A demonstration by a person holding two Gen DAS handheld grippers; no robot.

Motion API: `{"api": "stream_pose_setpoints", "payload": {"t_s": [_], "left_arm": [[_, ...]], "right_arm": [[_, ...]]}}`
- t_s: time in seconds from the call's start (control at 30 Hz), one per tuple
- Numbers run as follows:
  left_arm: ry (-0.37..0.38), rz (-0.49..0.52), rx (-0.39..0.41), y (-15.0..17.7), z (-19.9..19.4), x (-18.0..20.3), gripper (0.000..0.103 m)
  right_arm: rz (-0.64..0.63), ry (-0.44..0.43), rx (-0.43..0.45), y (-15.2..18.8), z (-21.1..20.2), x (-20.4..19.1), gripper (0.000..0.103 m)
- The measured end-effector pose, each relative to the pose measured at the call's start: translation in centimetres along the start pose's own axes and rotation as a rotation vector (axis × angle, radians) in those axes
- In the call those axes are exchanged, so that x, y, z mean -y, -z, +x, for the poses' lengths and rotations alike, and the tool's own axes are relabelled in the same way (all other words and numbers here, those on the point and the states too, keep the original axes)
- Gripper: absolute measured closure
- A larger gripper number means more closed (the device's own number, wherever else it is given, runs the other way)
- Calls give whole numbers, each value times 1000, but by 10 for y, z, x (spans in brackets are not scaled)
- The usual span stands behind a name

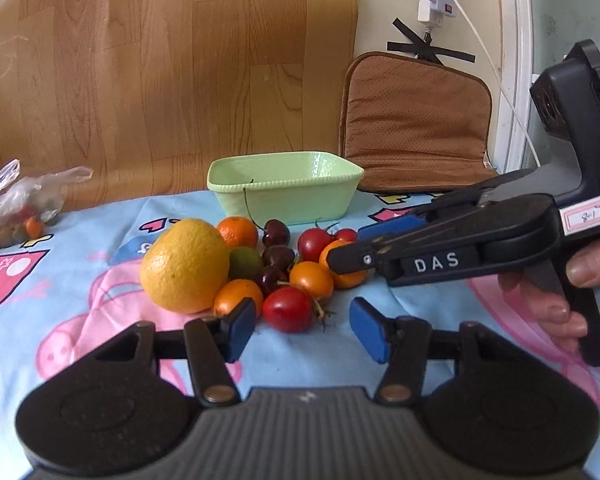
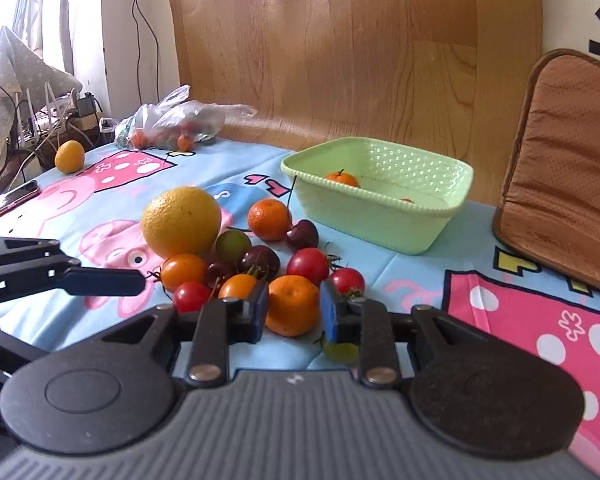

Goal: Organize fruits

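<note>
While the right gripper (image 2: 293, 310) sits with its jaws part open around a mandarin (image 2: 292, 304), whether the pads press it I cannot tell; left gripper (image 1: 303, 328) part open and empty, a red tomato (image 1: 288, 309) just ahead of its jaws; green basket (image 2: 380, 216) beyond the fruit pile

One basket (image 2: 380, 216) — one large orange (image 2: 180, 220) — three cherries (image 2: 260, 262).

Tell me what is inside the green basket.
In the right wrist view, the green basket holds a small orange mandarin and a sliver of something red behind the near wall. That wall hides the rest of the floor.
</note>
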State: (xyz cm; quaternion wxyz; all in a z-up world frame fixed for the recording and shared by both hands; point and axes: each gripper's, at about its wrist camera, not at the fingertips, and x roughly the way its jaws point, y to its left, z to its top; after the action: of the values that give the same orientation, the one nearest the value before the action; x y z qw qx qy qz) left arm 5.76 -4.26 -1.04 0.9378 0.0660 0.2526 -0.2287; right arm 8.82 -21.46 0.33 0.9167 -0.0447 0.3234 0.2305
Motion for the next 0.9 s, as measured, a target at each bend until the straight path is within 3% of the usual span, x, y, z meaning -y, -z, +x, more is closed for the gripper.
{"api": "stream_pose_setpoints", "payload": {"t_s": [0.03, 0.1, 0.17, 0.23, 0.27, 0.37, 0.47, 0.57, 0.63, 0.7, 0.8, 0.9], "left_arm": [[5, 11, -5, -1, 5, 1, 50], [-2, 28, -19, -2, 13, 4, 49], [13, 15, -24, -2, 15, 2, 49], [25, -1, -35, -1, 15, -1, 71], [51, -14, -47, 0, 14, -2, 73], [84, -55, -41, 6, -4, -4, 73], [89, -75, -45, 17, -20, -5, 73], [88, -79, -46, 22, -28, -5, 72], [65, -61, -44, 22, -29, -2, 59], [57, -53, -39, 21, -31, 1, 57], [57, -41, -23, 22, -38, 2, 48], [50, -28, -13, 23, -42, 1, 47]], "right_arm": [[-1, 4, -2, -1, 2, 1, 56], [8, -17, -6, -1, 3, 5, 56], [25, -51, -7, 1, 0, 9, 68], [32, -30, 3, 4, -11, 9, 68], [36, -17, 18, 6, -19, 8, 68], [75, -21, 69, 17, -50, 7, 68], [80, -37, 65, 30, -68, 0, 68], [79, -57, 31, 42, -67, -9, 68], [80, -52, 28, 48, -62, -14, 63], [98, -47, 25, 48, -60, -17, 61], [111, -36, 63, 49, -67, -21, 59], [102, -28, 98, 46, -76, -24, 58]]}}
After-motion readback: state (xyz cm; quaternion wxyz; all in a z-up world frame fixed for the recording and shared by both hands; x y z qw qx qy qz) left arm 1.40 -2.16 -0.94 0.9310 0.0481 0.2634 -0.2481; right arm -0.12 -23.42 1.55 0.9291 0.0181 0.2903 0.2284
